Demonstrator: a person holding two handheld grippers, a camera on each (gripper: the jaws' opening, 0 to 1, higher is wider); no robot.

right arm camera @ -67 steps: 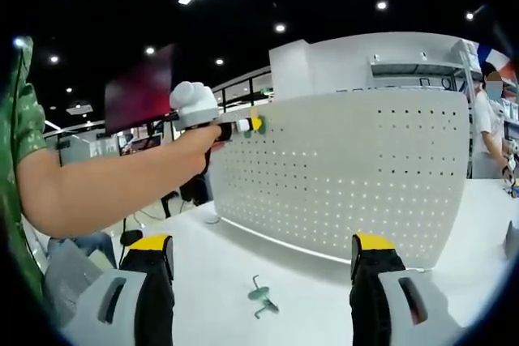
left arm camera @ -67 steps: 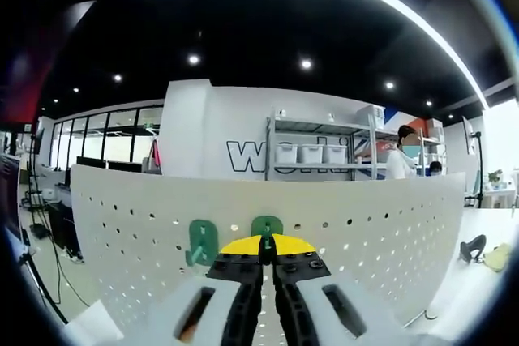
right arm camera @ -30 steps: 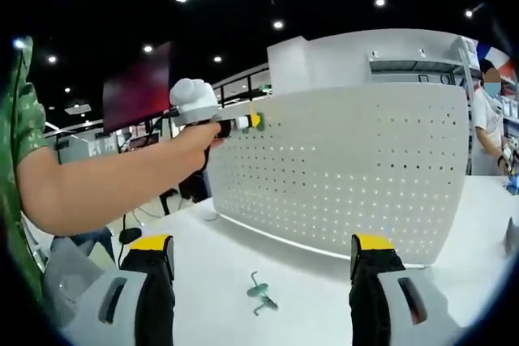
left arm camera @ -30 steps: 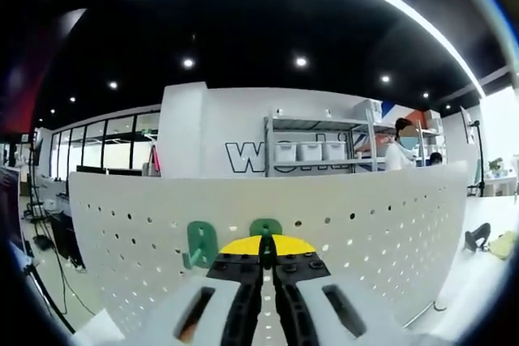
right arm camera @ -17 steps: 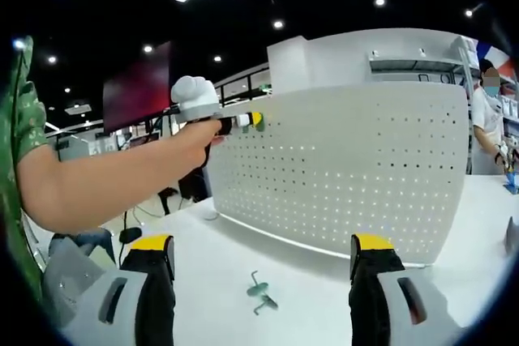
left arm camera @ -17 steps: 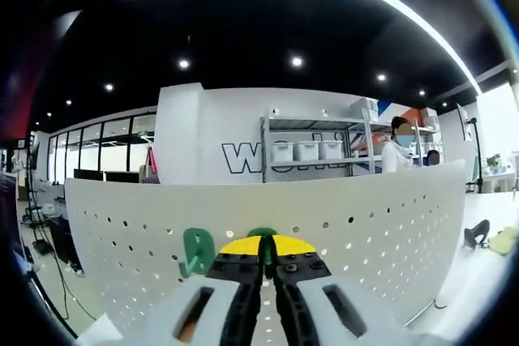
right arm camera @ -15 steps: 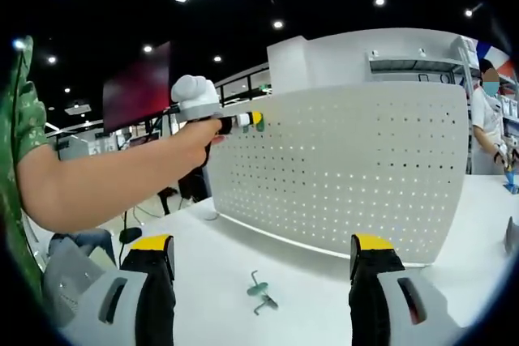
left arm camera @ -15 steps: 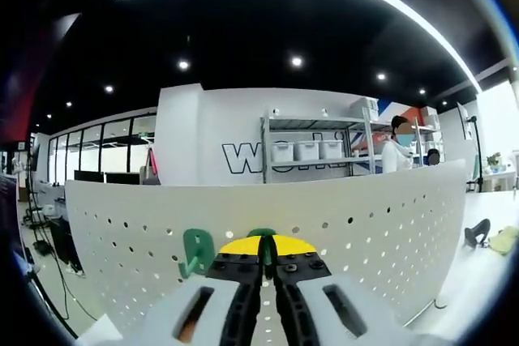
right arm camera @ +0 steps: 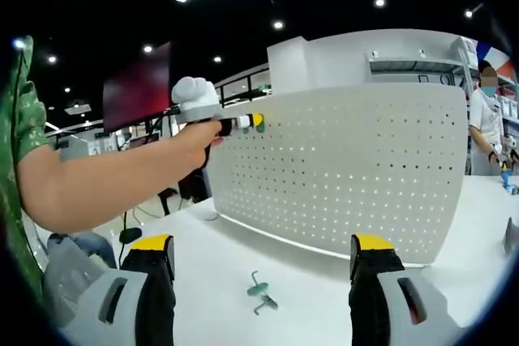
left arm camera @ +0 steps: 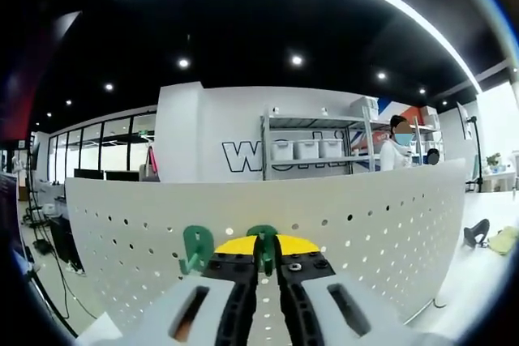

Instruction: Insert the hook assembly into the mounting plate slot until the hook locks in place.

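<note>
- The left tongs [left arm camera: 265, 255] are nearly closed on a green hook [left arm camera: 262, 241], pressed against the top row of the white pegboard [left arm camera: 381, 224].
- A second green hook [left arm camera: 197, 245] hangs on the board at nine o'clock from it.
- The right tongs [right arm camera: 263, 269] are wide open and hold nothing, hovering over the table [right arm camera: 308, 297].
- A spare hook [right arm camera: 259, 293] lies flat there, below the board.

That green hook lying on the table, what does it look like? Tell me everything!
The green hook in the right gripper view is small, with a round green disc and thin grey bent metal prongs, looking like plastic and wire. It lies flat on the white table, in front of the white pegboard and apart from it. Nothing grips it: it sits between and beyond the open right gripper. Finer detail is too small to tell.
</note>
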